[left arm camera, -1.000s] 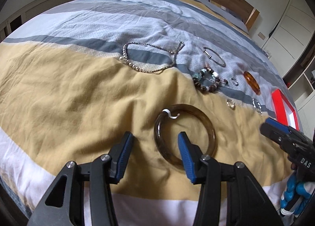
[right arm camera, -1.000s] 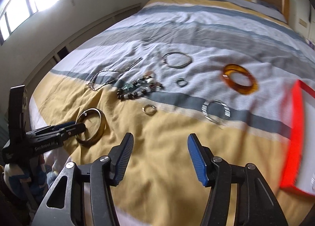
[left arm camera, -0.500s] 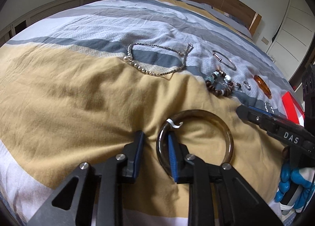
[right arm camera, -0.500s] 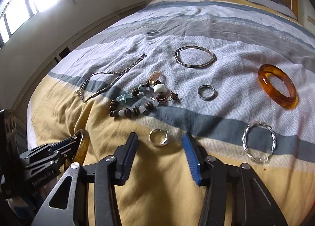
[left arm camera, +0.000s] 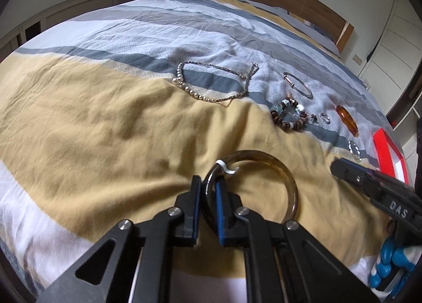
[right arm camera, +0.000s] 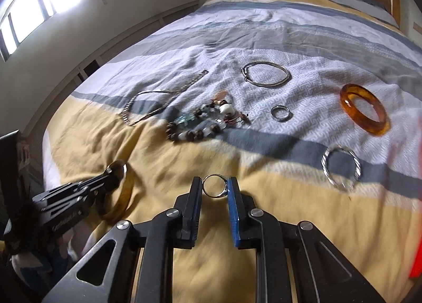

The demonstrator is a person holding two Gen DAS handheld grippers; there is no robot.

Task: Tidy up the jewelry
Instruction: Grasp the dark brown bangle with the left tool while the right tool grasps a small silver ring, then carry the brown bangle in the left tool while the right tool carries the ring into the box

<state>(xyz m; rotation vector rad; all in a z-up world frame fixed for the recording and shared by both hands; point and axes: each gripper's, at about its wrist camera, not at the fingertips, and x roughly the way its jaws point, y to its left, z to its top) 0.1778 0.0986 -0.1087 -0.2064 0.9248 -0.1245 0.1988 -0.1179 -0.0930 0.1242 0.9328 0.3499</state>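
1. Nearest in the left wrist view, the left gripper (left arm camera: 208, 198) is closing its fingers (left arm camera: 195, 205) on the near rim of the dark brown bangle (left arm camera: 274, 168), which lies flat on the yellow band of the bed cover (left arm camera: 92, 129); one finger is outside the hoop, the other inside, and both appear to touch the rim.
2. Nearest in the right wrist view, the right gripper (right arm camera: 215, 197) is closing on a small silver ring (right arm camera: 214, 187) that stands between its two fingers (right arm camera: 233, 197), touching or all but touching both.
3. The step in hand, as I judge it, is a double pick: bangle on the left, ring on the right, both not yet lifted.
4. Next, each grip needs to firm up before a straight lift; the ring is thin and may tip or slip out, and the bangle is pinched at one point only, so it may swing.
5. To the right lies the red-edged box (left arm camera: 387, 155), the likely destination.
6. Farther off on the cover sit a twisted silver bangle (right arm camera: 341, 168), a beaded bracelet (right arm camera: 200, 123), a plain silver ring (right arm camera: 281, 113) and an amber bangle (right arm camera: 365, 109).
7. Farthest are a chain necklace (right arm camera: 155, 104) and a thin silver bangle (right arm camera: 266, 75), all untouched.
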